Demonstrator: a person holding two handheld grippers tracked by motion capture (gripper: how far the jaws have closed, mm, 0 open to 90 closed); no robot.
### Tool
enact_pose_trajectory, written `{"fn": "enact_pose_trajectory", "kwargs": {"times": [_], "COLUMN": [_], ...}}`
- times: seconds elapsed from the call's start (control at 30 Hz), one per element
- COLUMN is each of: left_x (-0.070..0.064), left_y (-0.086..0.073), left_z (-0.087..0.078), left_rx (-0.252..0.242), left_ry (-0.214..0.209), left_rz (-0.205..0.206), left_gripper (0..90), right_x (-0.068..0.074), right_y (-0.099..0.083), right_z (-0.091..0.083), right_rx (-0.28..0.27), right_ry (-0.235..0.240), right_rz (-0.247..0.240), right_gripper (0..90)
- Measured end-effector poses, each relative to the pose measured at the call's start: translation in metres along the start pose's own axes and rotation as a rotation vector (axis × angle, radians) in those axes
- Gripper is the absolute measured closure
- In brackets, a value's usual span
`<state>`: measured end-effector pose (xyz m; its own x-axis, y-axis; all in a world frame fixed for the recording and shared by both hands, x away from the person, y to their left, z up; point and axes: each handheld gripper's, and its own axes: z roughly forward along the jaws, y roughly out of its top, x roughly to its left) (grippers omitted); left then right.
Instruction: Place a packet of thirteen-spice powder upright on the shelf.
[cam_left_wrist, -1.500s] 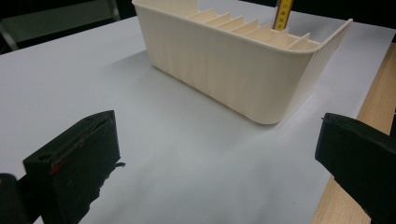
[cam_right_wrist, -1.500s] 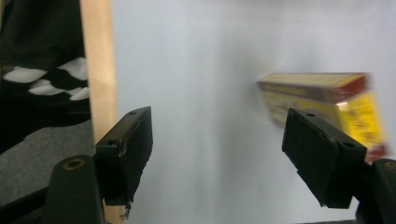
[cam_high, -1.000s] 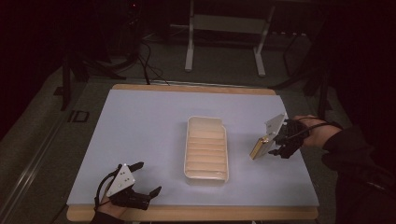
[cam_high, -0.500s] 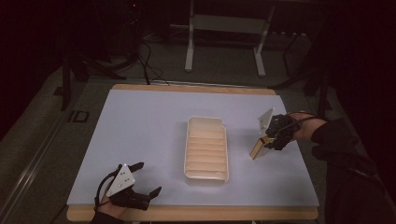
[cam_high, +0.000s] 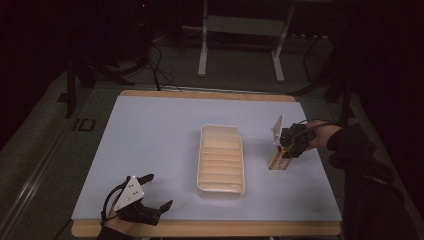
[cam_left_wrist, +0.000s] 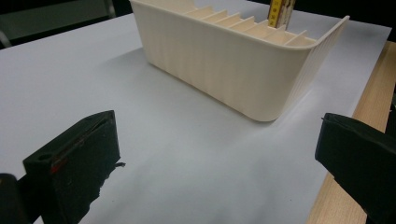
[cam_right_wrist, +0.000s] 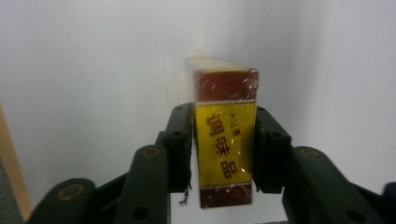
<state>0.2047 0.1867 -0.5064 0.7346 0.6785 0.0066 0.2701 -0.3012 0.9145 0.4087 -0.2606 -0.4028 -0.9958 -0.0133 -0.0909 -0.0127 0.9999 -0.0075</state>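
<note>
The right tool (cam_high: 289, 150) is squeezed tight on a yellow and red box (cam_right_wrist: 225, 140). The box sits near the bench's (cam_high: 150, 130) right edge, a little way right of the tray (cam_high: 221, 159). The left tool (cam_high: 150, 192) is wide open, holding nothing, by the front edge, with bare bench around it.

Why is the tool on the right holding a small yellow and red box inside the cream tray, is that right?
Not quite. The right tool does hold the yellow and red box, its jaws shut on the box's sides, but the box is not inside the cream tray. The high view shows it beside the tray, on the tray's right, down at the white table.
</note>
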Motion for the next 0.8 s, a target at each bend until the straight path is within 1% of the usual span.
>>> {"fn": "enact_pose_trajectory", "kwargs": {"times": [0.03,0.17,0.33,0.5,0.63,0.7,0.77,0.8], "left_x": [0.0,0.0,0.0,0.0,0.0,0.0,0.0,-0.001], "left_y": [0.0,0.0,0.0,0.0,0.0,0.0,0.0,0.0], "left_z": [0.0,0.0,0.0,0.0,0.0,0.0,0.0,0.0], "left_rx": [0.001,0.001,0.001,0.002,-0.001,0.001,0.001,0.002], "left_ry": [0.0,-0.001,-0.001,-0.002,-0.002,-0.003,-0.003,-0.004], "left_rz": [0.001,0.002,0.002,0.002,0.002,0.004,0.007,0.005], "left_gripper": [0.0,0.0,0.0,0.0,0.0,0.0,0.0,0.0], "right_x": [0.0,0.001,0.002,0.005,0.007,0.007,0.007,0.006], "right_y": [0.0,0.001,0.003,0.008,0.014,0.017,0.02,0.021], "right_z": [-0.001,-0.003,-0.01,-0.027,-0.04,-0.046,-0.053,-0.056], "right_rx": [0.002,0.009,0.004,-0.029,-0.048,-0.06,-0.073,-0.084], "right_ry": [0.008,0.016,0.022,0.039,0.032,0.022,0.014,0.011], "right_rz": [0.001,0.006,0.012,0.018,0.037,0.039,0.057,0.059], "right_gripper": [66.9,67.4,67.5,67.7,67.6,67.6,67.7,67.7]}}
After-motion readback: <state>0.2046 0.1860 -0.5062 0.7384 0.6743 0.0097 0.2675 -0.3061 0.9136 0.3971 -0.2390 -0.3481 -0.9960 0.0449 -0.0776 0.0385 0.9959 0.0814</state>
